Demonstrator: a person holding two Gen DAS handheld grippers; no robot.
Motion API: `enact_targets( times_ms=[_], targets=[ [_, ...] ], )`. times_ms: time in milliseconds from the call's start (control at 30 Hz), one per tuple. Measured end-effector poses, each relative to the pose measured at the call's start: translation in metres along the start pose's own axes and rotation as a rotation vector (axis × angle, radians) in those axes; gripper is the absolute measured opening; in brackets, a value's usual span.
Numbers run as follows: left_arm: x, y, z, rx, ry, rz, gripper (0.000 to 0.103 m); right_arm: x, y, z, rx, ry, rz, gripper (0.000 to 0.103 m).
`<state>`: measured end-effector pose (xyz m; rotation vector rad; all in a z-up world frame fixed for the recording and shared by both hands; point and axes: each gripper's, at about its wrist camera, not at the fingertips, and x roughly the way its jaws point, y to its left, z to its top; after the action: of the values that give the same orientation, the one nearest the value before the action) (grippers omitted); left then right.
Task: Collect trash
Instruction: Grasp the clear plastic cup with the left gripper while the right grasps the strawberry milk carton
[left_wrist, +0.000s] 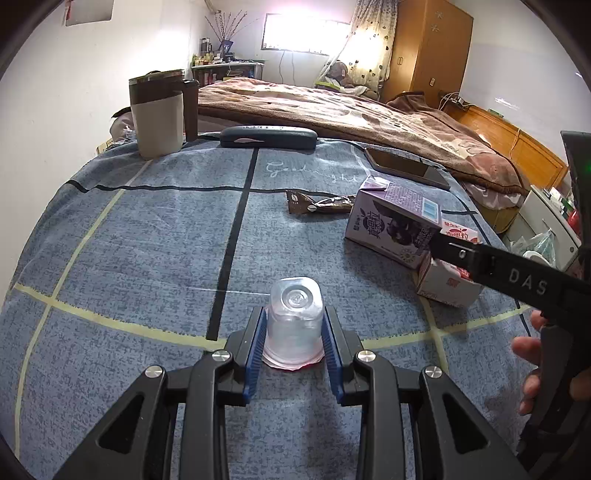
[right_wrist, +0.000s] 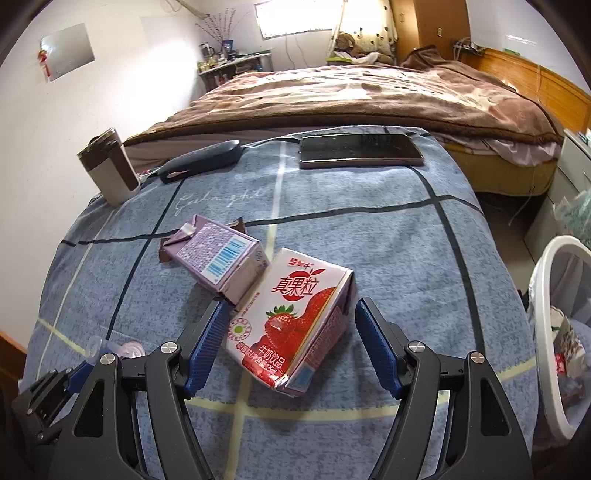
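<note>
Left fingers (left_wrist: 260, 332) pinch inverted clear cup (left_wrist: 293, 321); right fingers (right_wrist: 373, 339) wide, straddling strawberry carton (right_wrist: 291, 321) lengthwise, seemingly untouched.

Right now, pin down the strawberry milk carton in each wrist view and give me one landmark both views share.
Left wrist view: the strawberry milk carton lies right of centre, mostly hidden behind the right gripper's finger and the purple carton.
Right wrist view: it lies centre frame between the right gripper's open jaws, untouched.
Shared landmark: the phone at the blue cloth's far edge.
</note>
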<state>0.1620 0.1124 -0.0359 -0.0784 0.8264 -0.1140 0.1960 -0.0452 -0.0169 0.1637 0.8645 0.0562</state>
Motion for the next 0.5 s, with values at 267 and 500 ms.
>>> enact_targets(
  times_ms=[267,500],
  targets=[
    [0.002,0.003,0.0,-0.008,0.005,-0.006,0.032,-0.009,-0.012,-0.004,-0.011,-0.005,-0.037,0.074],
    [0.002,0.003,0.0,-0.012,0.003,-0.006,0.032,-0.016,-0.01,-0.004,0.012,-0.039,0.025,0.074]
  ],
)
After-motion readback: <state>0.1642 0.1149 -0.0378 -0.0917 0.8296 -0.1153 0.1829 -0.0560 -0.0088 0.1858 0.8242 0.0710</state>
